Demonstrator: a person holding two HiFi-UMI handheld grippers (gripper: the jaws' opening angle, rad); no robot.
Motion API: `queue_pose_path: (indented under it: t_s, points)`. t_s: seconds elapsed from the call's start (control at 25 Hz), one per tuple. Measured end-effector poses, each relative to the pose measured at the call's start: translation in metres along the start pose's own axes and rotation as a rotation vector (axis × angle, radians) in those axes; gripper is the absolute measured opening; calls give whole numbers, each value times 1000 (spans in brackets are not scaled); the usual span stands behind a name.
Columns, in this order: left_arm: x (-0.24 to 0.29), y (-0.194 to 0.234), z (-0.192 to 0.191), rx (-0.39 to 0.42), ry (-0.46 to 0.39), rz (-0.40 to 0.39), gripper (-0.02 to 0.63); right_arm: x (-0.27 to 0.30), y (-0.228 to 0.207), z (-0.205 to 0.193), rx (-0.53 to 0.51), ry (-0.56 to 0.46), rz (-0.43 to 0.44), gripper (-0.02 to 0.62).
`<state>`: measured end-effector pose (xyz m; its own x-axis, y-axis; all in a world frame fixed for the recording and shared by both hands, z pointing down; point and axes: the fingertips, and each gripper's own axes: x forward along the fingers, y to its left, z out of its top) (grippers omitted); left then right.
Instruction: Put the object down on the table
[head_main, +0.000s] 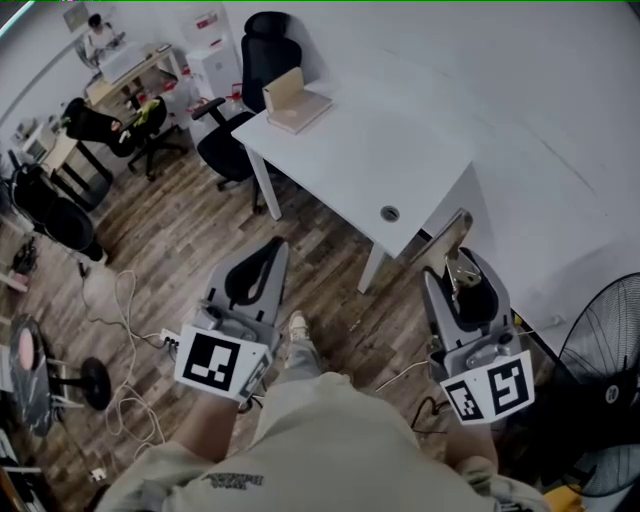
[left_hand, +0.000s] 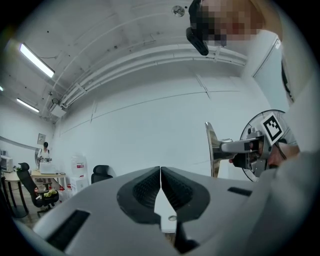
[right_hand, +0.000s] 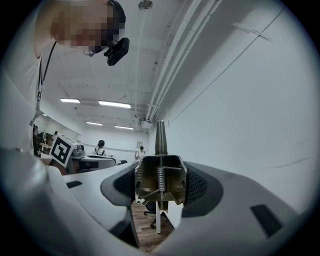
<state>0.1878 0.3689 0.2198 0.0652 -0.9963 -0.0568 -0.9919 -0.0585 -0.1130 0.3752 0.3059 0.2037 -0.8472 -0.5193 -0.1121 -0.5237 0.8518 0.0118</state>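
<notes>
Right gripper (head_main: 468, 285) clamps a shiny metal spring-loaded clip (right_hand: 160, 172) between its pads, near the white rectangular table (head_main: 350, 160) corner. Left gripper (left_hand: 160, 185): jaws together, empty.

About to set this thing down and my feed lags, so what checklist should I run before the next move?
1. Grip: the right tool is clamped on the shiny metal spring-hinged clip: ok.
2. Spare hand: the left tool is shut and empty: ok.
3. Landing spot: the white rectangular table has bare surface: ok.
4. Clutter: the tan book-like block sits at the far corner: ok.
5. Clip over the tabletop: cannot tell; the head view shows it by the near corner.
</notes>
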Motion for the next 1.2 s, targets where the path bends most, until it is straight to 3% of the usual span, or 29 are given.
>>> queue_pose_path:
  t_s: [0.6,1.04,1.2]
  points:
    - [38,54,-23,-39,19,4,23,74,-9,-23,-10,50,3,232]
    - [120,150,-40,-74,37,-31,24,191,-32,-45,-1,121,-43,232]
    - [147,190,-33,-93,-2,-45,23,234,-37,-51,1,132,-75,232]
